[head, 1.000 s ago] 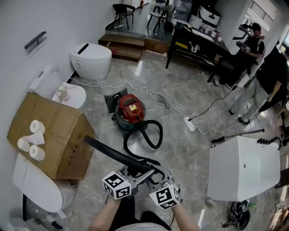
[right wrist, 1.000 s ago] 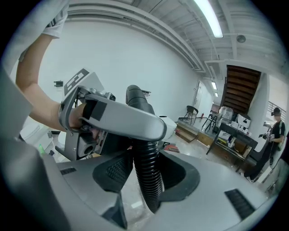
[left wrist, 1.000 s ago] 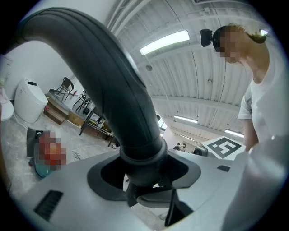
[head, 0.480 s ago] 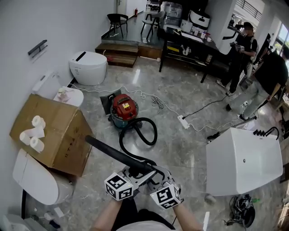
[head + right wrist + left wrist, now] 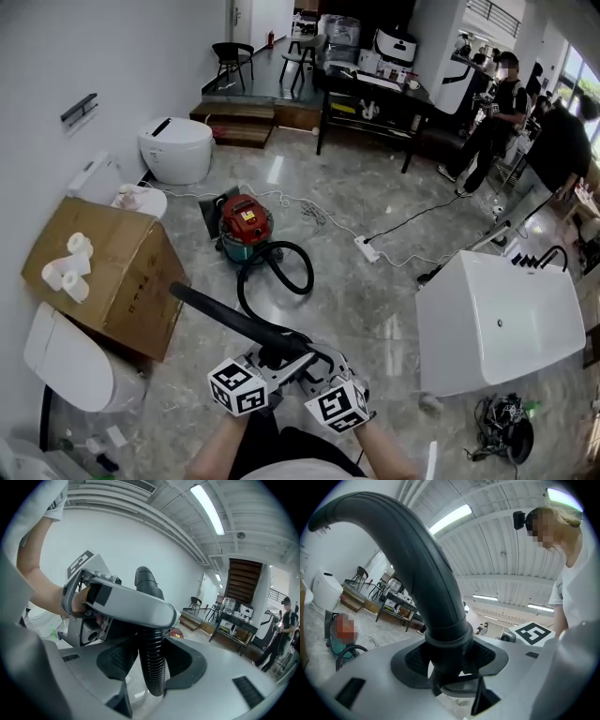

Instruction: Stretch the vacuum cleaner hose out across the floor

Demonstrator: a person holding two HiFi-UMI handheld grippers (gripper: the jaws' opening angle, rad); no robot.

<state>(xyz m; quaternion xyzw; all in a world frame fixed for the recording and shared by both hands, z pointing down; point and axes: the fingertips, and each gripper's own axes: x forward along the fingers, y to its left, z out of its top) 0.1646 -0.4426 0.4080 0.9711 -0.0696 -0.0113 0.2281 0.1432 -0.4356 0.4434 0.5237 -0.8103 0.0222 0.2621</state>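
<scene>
The left gripper (image 5: 448, 663) is clenched on the hose's rigid black end tube (image 5: 417, 564). The right gripper (image 5: 153, 666) grasps the ribbed hose (image 5: 151, 651), which loops over the floor (image 5: 375, 314) from the red vacuum cleaner (image 5: 244, 223).

The hose (image 5: 234, 319) runs ahead to the vacuum cleaner (image 5: 246, 223) (cardboard box (image 5: 103, 272) left, bathtub (image 5: 497, 319) right).

On my left a cardboard box (image 5: 127, 281) is carrying three paper rolls (image 5: 66, 272); on my right a white tub (image 5: 506, 328) is standing, and a power strip (image 5: 366, 249) is lying on the floor beyond.
</scene>
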